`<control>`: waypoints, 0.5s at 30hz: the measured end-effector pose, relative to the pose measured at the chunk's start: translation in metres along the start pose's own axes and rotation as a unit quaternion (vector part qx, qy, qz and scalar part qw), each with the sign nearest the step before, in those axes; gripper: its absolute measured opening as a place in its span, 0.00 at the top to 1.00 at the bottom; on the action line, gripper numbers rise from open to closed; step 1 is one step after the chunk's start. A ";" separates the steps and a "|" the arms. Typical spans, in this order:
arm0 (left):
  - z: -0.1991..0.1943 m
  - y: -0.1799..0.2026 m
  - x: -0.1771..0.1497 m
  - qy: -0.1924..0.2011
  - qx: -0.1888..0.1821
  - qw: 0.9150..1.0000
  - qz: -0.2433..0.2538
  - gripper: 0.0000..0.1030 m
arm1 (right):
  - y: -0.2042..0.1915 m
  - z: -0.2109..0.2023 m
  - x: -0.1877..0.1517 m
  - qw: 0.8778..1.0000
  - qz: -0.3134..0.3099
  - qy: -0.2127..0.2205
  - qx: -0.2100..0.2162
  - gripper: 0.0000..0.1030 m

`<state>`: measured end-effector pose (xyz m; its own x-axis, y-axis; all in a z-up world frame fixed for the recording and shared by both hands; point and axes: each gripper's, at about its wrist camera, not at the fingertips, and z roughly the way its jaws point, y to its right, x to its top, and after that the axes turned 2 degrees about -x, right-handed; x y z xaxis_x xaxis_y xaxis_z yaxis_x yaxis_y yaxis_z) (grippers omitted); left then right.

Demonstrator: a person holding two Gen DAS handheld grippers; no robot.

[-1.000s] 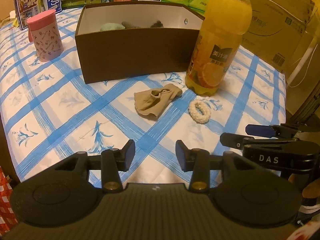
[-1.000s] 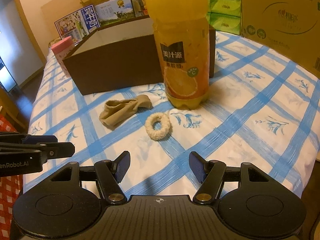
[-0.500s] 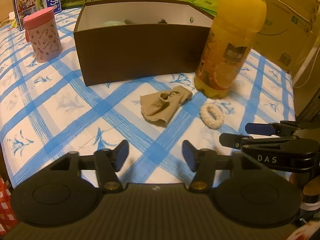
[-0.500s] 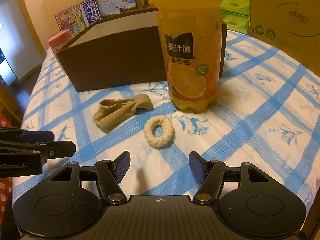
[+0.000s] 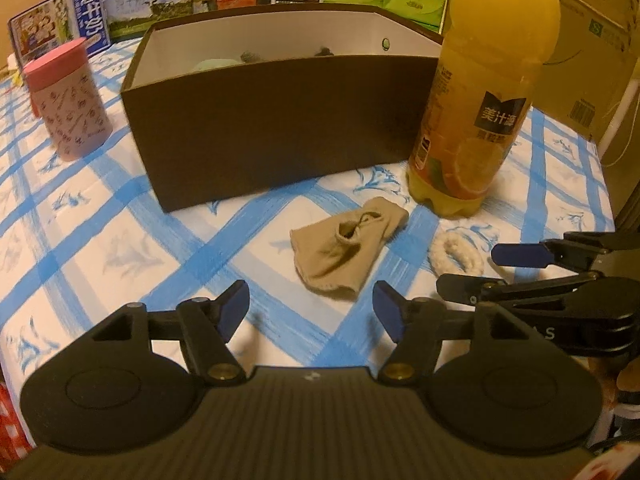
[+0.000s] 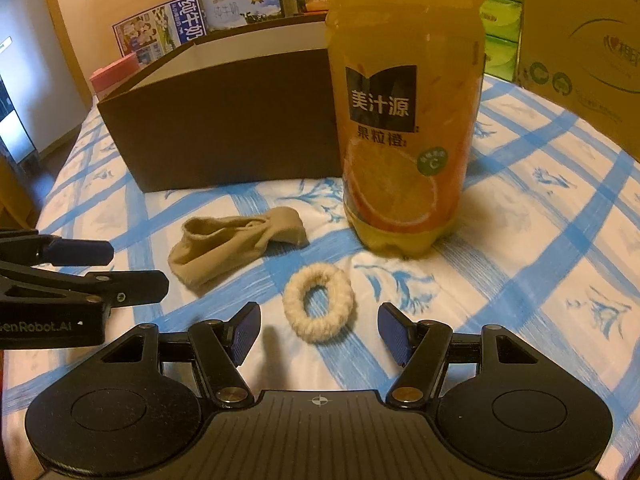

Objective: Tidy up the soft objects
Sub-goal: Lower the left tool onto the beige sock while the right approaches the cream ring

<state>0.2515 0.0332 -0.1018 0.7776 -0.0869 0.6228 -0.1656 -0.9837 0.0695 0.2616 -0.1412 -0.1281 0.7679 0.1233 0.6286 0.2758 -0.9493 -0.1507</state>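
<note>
A tall plastic bottle of orange juice (image 6: 404, 128) is standing on the blue-and-white checked tablecloth (image 6: 540, 216). Beside the bottle, on its left in both views, a crumpled beige fabric sock (image 5: 347, 249) is lying flat on the cloth. Just in front of the bottle's base a cream fluffy ring-shaped hair tie (image 6: 319, 301) is resting. Behind the bottle and touching or nearly touching its side, an open dark brown cardboard box (image 5: 276, 128) is sitting; small soft items are peeking over its rim, too hidden to name. Far left of the bottle, beyond the box, a pink lidded cup (image 5: 66, 98) is standing.

The left gripper (image 5: 311, 311) is hovering near the sock, its jaws opening, nothing between them. The right gripper (image 6: 319, 334) is hanging over the hair tie, jaws standing wide apart and gripping nothing.
</note>
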 end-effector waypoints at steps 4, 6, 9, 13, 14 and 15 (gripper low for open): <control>0.010 -0.001 0.006 0.004 -0.003 1.000 0.021 0.37 | -0.002 0.008 0.002 1.000 -0.010 0.007 -0.003 0.37; 0.014 -0.002 0.008 0.006 -0.009 1.000 0.026 0.37 | -0.002 0.011 0.003 1.000 -0.017 0.009 -0.005 0.37; 0.021 -0.001 0.012 0.008 -0.021 0.999 0.037 0.37 | -0.002 0.014 0.002 1.000 -0.026 0.012 -0.002 0.42; 0.034 0.003 0.015 0.003 -0.032 0.998 0.059 0.36 | -0.003 0.016 -0.001 0.999 -0.046 0.013 -0.001 0.58; 0.039 0.003 0.015 0.002 -0.034 0.997 0.063 0.36 | -0.002 0.016 -0.001 0.999 -0.047 0.015 0.000 0.61; 0.043 0.003 0.016 0.001 -0.036 0.997 0.065 0.36 | 0.000 0.015 -0.001 0.999 -0.047 0.016 0.000 0.65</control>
<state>0.2891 0.0221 -0.1249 0.7451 -0.2124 0.6323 -0.3080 -0.9504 0.0436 0.2694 -0.1366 -0.1407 0.7203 0.2017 0.6637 0.3454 -0.9341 -0.0910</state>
